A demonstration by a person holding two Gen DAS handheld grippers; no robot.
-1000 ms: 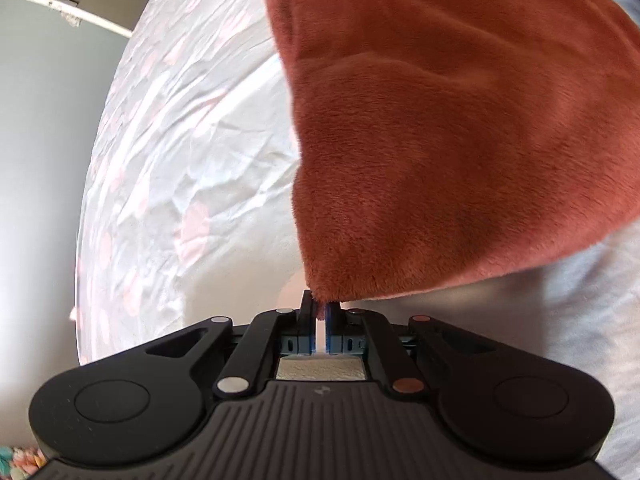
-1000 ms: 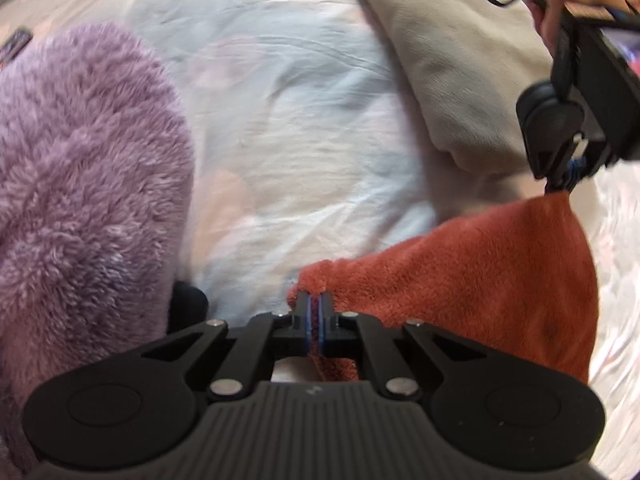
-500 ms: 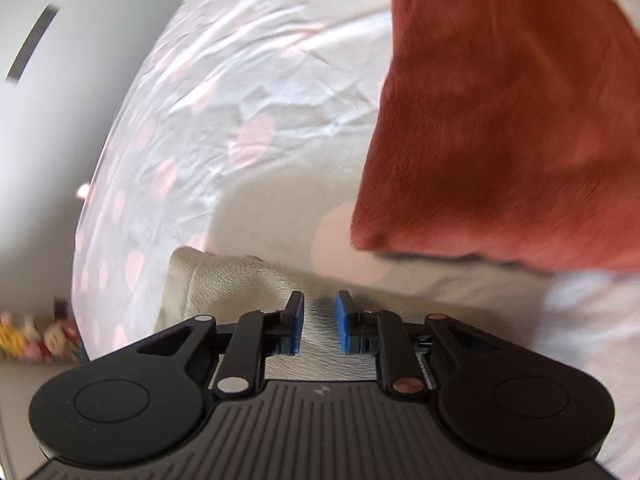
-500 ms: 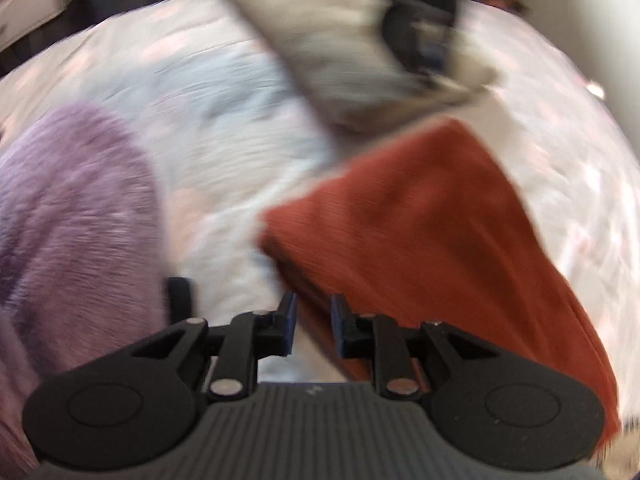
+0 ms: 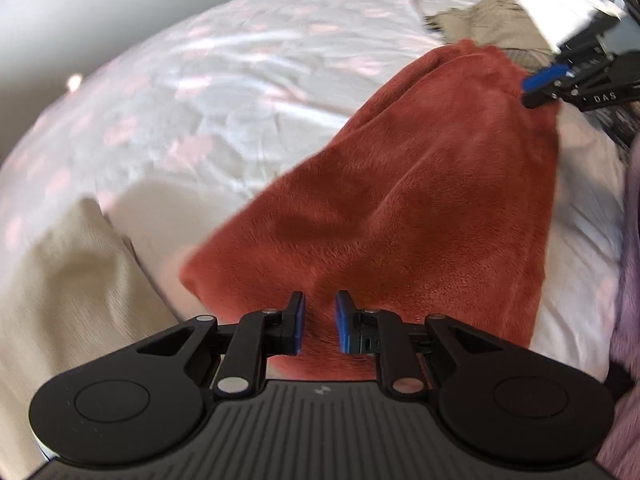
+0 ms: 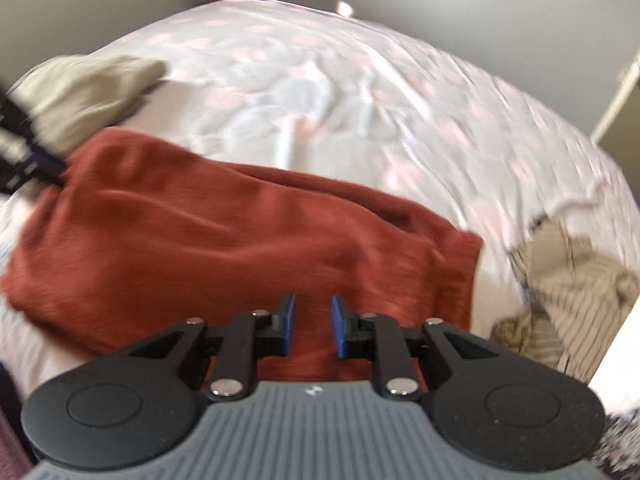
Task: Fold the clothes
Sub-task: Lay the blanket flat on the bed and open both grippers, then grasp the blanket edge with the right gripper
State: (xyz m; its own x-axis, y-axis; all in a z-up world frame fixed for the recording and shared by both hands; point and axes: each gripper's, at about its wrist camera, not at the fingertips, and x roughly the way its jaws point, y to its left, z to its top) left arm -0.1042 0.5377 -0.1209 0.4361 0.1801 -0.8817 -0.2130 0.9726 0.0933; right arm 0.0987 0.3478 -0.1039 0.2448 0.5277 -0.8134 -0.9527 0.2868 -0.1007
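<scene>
Both grippers, left [image 5: 319,322] and right [image 6: 311,326], have let go; I see their fingers narrowly parted over the fleece [image 6: 224,236], lying doubled on the bed [image 6: 320,80]. Grabbing one layer would undo the fold.

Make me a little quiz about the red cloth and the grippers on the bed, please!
1. True or false: the left hand-held gripper is shut on the red cloth.
2. What pattern does the sheet have: A) pink spots, B) green stripes, C) plain black?
3. Fill in: the beige cloth lies to the ____ of the red cloth in the left wrist view.

Key
1. False: its jaws stand apart, and so do those of the right hand-held gripper.
2. A.
3. Left.
</scene>
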